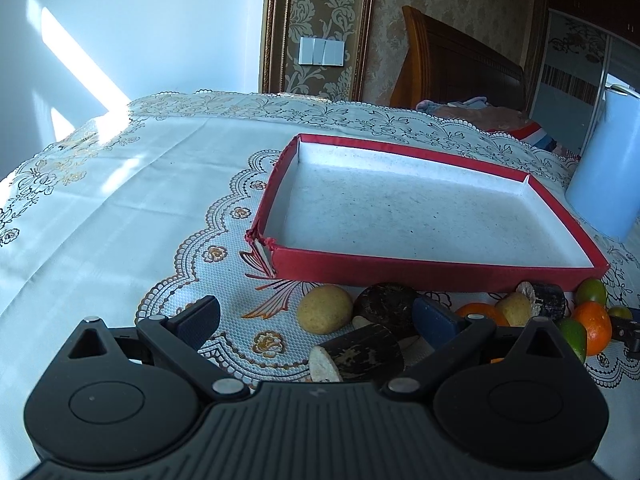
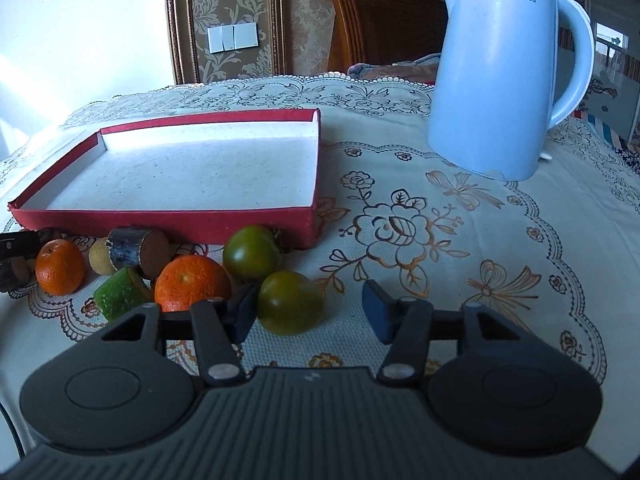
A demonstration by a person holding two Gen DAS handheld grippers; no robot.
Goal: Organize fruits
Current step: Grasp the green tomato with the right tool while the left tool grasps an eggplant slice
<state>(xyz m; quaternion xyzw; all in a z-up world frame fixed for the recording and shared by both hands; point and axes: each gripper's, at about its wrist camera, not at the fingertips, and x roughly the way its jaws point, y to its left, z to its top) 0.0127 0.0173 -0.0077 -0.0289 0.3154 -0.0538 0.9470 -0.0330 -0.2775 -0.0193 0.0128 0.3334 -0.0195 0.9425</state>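
Left gripper [image 1: 320, 322] is held w/ fingers wide apart, nothing clamped; a yellowish round fruit [image 1: 325, 309] and dark sugarcane pieces [image 1: 366, 354] are seen between and just beyond the fingers. Right gripper [image 2: 310, 308] is likewise spread, nothing gripped; a green tomato [image 2: 290, 303] sits between its fingers, just beside the left one. A second green tomato [image 2: 252, 252], two oranges [image 2: 192, 282], [image 2: 60, 267] and a green fruit slice [image 2: 118, 293] are strung along the near wall of the red tray [image 2: 160, 222]. A blue Midea kettle [image 2: 496, 76] stands beyond, on the lace tablecloth [image 2: 460, 240].
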